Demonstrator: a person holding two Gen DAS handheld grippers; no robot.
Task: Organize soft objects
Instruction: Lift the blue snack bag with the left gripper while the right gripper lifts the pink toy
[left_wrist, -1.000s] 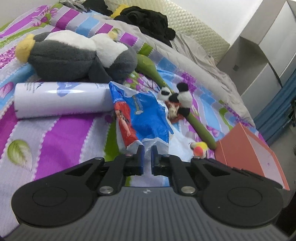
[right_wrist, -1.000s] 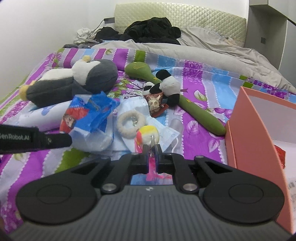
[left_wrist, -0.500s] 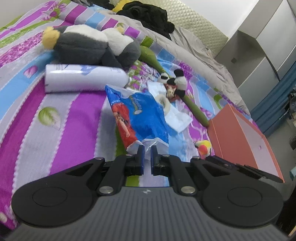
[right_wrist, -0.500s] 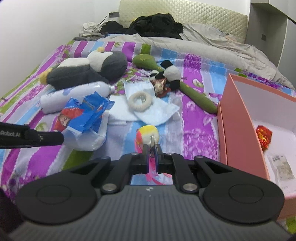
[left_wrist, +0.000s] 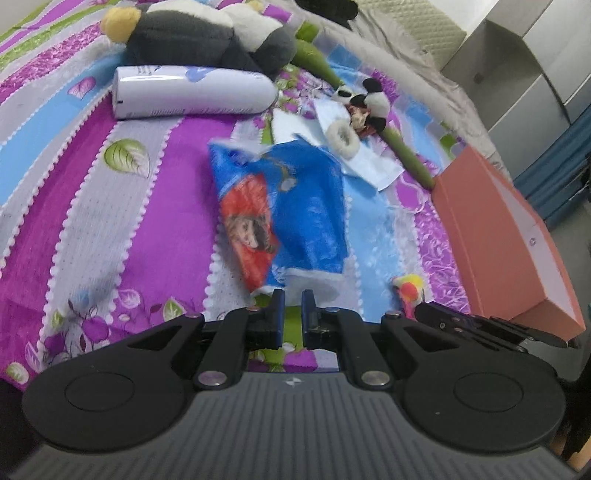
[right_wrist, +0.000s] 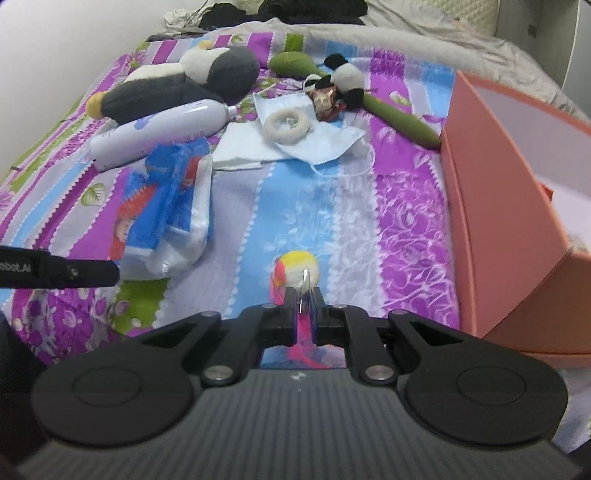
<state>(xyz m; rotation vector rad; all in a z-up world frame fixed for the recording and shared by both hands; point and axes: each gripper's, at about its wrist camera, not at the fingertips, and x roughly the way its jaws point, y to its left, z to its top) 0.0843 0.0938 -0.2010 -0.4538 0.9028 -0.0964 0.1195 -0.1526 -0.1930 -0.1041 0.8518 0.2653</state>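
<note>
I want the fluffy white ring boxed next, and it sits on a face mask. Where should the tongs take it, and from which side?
Take the fluffy white ring across its near band, one finger in the hole and one outside, coming from above. It lies flat on the face mask with its hole open upward, so a shallow pinch on the band alone should spare the mask beneath.

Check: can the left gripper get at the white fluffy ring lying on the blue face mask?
Probably not directly. The left gripper has just been opening over the blue and red plastic packet, which lies between it and the white fluffy ring; it would need to pass over it.
</note>
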